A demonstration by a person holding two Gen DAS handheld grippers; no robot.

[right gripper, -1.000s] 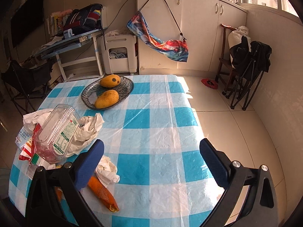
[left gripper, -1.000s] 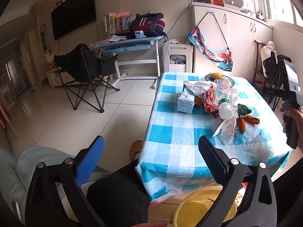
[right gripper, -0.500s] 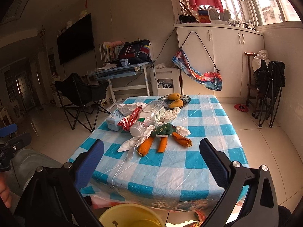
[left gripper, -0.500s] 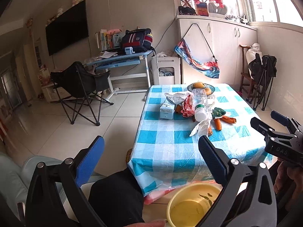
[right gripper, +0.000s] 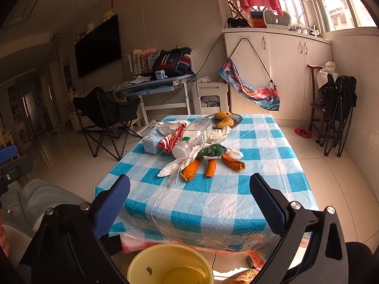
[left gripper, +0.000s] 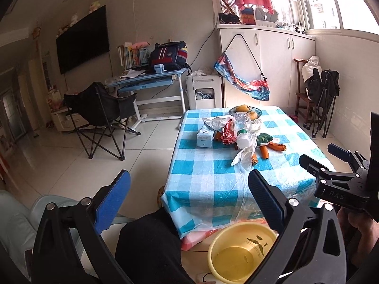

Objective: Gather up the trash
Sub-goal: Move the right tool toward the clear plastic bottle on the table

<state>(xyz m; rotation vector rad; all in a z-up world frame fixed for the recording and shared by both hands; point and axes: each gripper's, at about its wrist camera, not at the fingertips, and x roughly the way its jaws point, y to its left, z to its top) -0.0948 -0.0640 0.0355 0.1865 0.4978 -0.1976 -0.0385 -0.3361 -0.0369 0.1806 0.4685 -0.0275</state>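
Pulling back since earlier, both empty grippers, left (left gripper: 189,201) and right (right gripper: 189,198), stand spread wide short of the table (right gripper: 260,203); the bottle (right gripper: 193,135) lies mid-table, cap toward the cameras.

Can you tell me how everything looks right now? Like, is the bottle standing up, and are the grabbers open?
left gripper: open, holding nothing.
right gripper: open, holding nothing.
plastic bottle: lying on its side, white cap on.
yellow bucket: on the floor below the table edge, upright, open, nearly empty.
orange peels: loose on the checkered tablecloth.
mangoes: resting in the dark dish.
tissue box: lying flat.
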